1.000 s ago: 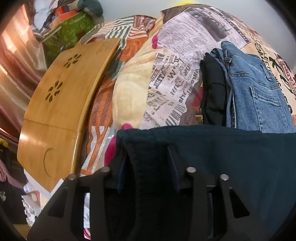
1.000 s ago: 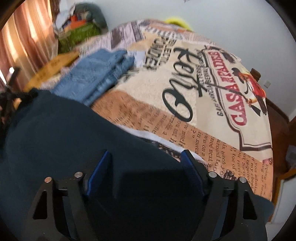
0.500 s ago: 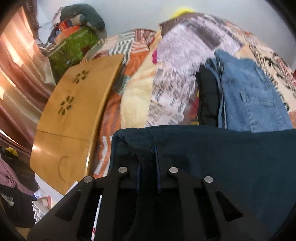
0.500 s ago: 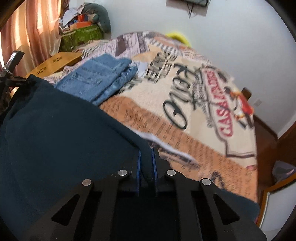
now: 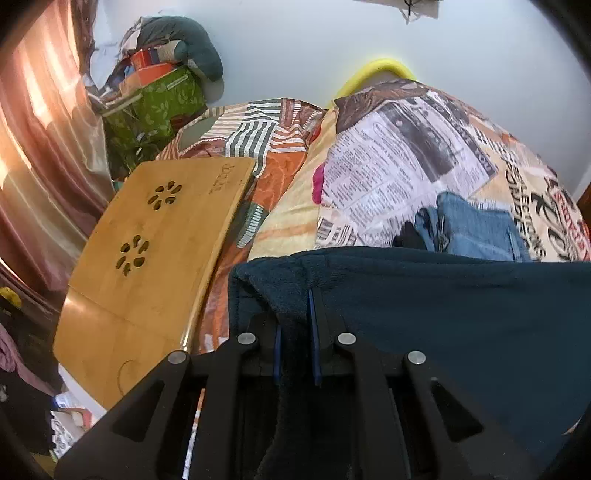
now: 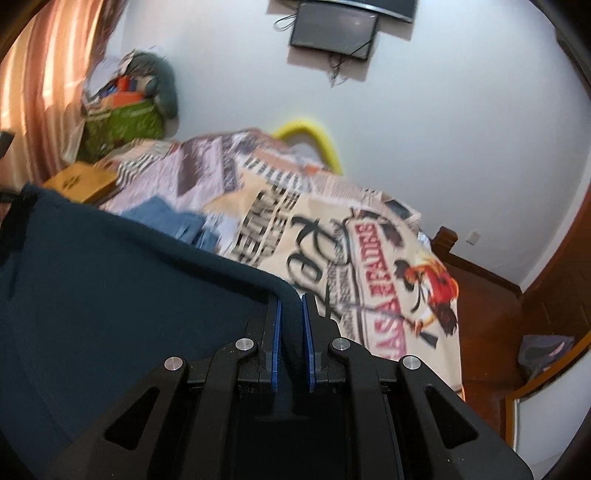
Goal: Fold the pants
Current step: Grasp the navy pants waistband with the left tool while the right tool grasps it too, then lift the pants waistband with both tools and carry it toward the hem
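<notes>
Nearest in both views, the dark teal pants [image 5: 461,314] fill the foreground, held up as a broad sheet that hides most of the near bed. The left claw [image 5: 295,325] is clamped on the pants' bunched, fleecy left corner; the right claw [image 6: 290,321] is clamped on the smooth, rounded right corner. The top edge runs taut between them. The cloth looks thick and plain, with no print.

Just beyond that edge, folded blue jeans [image 5: 476,232] lie on the bed's newspaper-print cover [image 5: 399,166], a black garment [image 5: 408,236] touching their left side. To the left, a wooden lap tray [image 5: 159,243] with flower-shaped cut-outs rests on a striped orange quilt [image 5: 273,147]. Farther left hangs a reddish curtain [image 5: 40,147]. At the far wall sits a green bag [image 5: 162,107] under piled clutter; a dark screen [image 6: 334,27] is mounted on the wall.
</notes>
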Motion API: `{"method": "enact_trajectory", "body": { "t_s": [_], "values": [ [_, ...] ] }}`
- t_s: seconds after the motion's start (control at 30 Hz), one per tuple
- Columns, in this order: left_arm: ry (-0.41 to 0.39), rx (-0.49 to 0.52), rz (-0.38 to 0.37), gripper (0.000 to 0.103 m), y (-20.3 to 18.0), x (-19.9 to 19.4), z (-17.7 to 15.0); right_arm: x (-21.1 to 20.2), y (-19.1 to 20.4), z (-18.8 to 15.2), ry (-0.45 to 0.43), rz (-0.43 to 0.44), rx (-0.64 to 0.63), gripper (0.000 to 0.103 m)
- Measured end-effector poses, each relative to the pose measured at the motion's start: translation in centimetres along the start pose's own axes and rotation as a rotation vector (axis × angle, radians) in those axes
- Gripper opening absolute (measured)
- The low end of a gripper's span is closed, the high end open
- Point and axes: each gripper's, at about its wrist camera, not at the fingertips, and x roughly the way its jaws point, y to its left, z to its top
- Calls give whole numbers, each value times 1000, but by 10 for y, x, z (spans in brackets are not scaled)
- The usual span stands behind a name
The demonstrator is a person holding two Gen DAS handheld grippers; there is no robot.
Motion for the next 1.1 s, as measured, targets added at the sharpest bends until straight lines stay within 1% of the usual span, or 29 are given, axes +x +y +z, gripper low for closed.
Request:
{"method": "enact_trajectory", "body": {
  "t_s": [0.1,0.13,0.2,0.3,0.4,0.53,0.67,0.73,0.83,0.93,1.1],
  "values": [
    [18,-35,-58,12,3,3,2,1,-5,6,-9,26,41,9],
    [28,-41,-88,12,6,2,1,-1,-6,5,-9,40,50,9],
    [32,-46,-119,12,9,-4,-3,-9,-6,2,-9,73,58,9],
    [30,-65,-180,12,18,-21,-11,-28,-6,-5,-7,119,73,9],
    [17,-63,-208,12,25,-44,-20,-52,-7,-14,-1,167,109,9],
    [-7,-8,-202,12,30,-82,-36,-86,-6,-25,1,216,144,9],
    [-9,7,-210,12,40,-113,-55,-117,2,-40,6,229,150,9],
    [-8,29,-202,12,45,-127,-67,-132,5,-48,10,238,160,9],
    [-8,62,-189,12,51,-143,-87,-154,15,-62,9,251,172,9],
    [4,85,-180,12,57,-151,-109,-172,29,-75,13,237,146,9],
    [16,125,-191,12,66,-158,-151,-191,47,-105,43,240,156,9]
  ]
}}
